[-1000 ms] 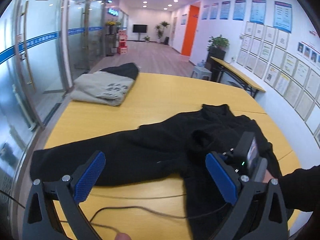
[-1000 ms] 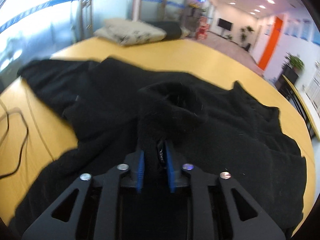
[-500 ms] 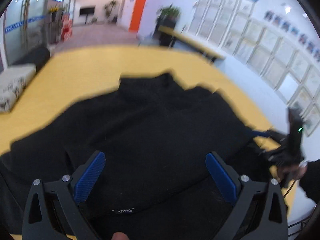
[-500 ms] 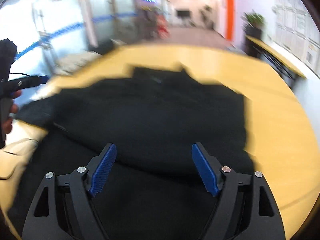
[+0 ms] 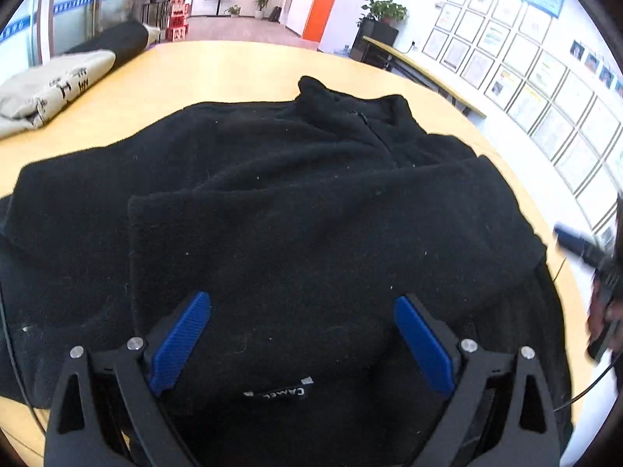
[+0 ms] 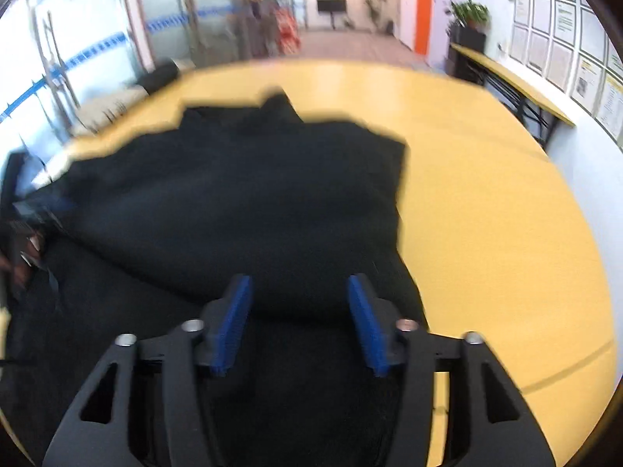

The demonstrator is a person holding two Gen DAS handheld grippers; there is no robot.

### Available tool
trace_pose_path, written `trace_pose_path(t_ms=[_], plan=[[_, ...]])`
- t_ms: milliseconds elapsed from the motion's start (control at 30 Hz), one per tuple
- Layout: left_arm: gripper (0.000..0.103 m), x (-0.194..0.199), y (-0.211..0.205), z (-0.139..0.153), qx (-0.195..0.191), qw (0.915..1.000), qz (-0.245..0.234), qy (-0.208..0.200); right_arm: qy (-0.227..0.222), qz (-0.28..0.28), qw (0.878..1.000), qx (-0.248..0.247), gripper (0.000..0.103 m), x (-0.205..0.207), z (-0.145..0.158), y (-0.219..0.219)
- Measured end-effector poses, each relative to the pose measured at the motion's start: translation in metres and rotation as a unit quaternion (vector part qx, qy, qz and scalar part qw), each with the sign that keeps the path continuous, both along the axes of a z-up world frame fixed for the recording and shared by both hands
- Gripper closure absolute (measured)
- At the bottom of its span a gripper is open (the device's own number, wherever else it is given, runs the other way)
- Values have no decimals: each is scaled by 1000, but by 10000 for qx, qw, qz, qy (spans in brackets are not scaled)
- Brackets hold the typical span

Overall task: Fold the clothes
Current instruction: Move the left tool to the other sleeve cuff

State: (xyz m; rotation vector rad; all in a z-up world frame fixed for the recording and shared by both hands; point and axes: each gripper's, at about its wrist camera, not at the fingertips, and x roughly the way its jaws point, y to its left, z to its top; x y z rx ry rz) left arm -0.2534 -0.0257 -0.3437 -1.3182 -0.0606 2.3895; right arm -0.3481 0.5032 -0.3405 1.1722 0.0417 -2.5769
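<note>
Left wrist view shows us the black fleece (image 5: 311,214) on the counter (image 5: 233,66), sleeves folded in; our left gripper (image 5: 301,344) hovers released, right gripper (image 6: 300,323) empty, closing. Body folds remain.

— What can't you make out?
— My right tongs (image 5: 599,272) are a blur at the frame's edge.
— And the black fleece (image 5: 311,214)?
— Cut off below; it hides the bench (image 5: 233,70) underneath.

Left tool (image 5: 301,344) wide apart, empty; right tool (image 6: 299,325) closing, empty.
</note>
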Motion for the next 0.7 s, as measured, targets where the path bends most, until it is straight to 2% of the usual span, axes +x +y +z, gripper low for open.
trace_pose_path(t_ms=[33, 100, 200, 267, 333, 400, 467, 500, 567, 667, 700], plan=[[4, 2, 4, 2, -109, 9999, -20, 2, 56, 4, 9999, -91, 38, -7, 6, -2], [4, 12, 1, 4, -16, 10000, 34, 31, -8, -148, 9999, 48, 36, -28, -1, -3], [4, 25, -3, -1, -86, 9998, 5, 189, -733, -493, 9946, 539, 37, -64, -45, 7], [4, 30, 2, -2, -308, 9992, -94, 246, -719, -525, 9942, 608, 36, -70, -52, 14], [3, 31, -1, 1, -267, 9994, -144, 148, -704, -556, 9937, 677, 37, -77, -58, 22], [4, 29, -14, 9, -86, 10000, 35, 6, -583, -602, 9946, 611, 37, -81, -48, 22], [4, 28, -34, 20, 152, 9988, 438, -133, -295, -551, 9970, 454, 37, -85, -23, 12], [4, 31, -57, 33, 294, 9960, 845, -84, -130, -497, 9980, 372, 37, -85, -9, 7], [4, 39, -104, 57, 633, 9861, 1535, 103, 244, -310, 9990, 200, 30, -80, 18, -5], [0, 57, -204, 84, 1158, 9503, 2867, 373, 559, -12, 9984, -81, 20, -74, 41, -30], [0, 62, -239, 83, 1250, 9334, 3352, 280, 598, 80, 9980, -184, 20, -73, 44, -39]])
